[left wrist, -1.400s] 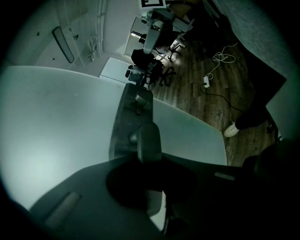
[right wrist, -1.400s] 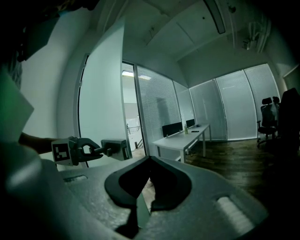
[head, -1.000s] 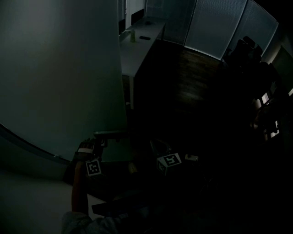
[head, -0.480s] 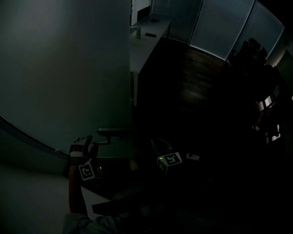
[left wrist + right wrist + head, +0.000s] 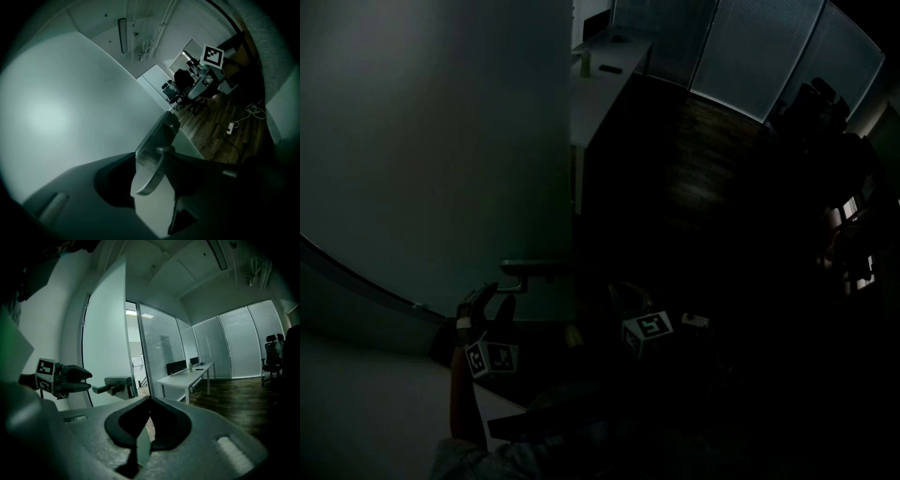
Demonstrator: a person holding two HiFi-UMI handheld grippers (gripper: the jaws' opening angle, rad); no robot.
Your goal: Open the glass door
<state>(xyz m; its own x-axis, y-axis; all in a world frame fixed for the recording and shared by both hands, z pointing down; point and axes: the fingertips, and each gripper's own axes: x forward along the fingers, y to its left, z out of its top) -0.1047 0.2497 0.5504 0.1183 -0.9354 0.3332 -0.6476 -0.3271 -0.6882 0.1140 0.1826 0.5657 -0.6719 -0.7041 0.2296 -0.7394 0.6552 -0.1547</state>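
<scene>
The frosted glass door point(image 5: 441, 141) fills the left of the head view, with its metal lever handle point(image 5: 530, 270) near the door's edge. My left gripper point(image 5: 487, 302) sits just left of and below the lever's free end. Looking along the jaws of the left gripper point(image 5: 151, 157), the lever point(image 5: 151, 176) shows in the gap. In the right gripper view the left gripper point(image 5: 86, 379) stands a little short of the handle point(image 5: 110, 386), not touching it. Its jaws have just been closing partway and stand open with nothing gripped. My right gripper point(image 5: 149, 401) is shut and empty, low and to the right point(image 5: 647, 328).
The room is dark. A white desk point(image 5: 605, 70) with a bottle stands beyond the door edge. Blind-covered glass walls point(image 5: 741, 47) run along the back. Office chairs point(image 5: 811, 103) stand at the right. A power strip and cable point(image 5: 229, 127) lie on the wood floor.
The left gripper, close against the lever's end a second ago, has spread its jaws, rolled and shifted slightly beside the handle. The right gripper has stayed put.
</scene>
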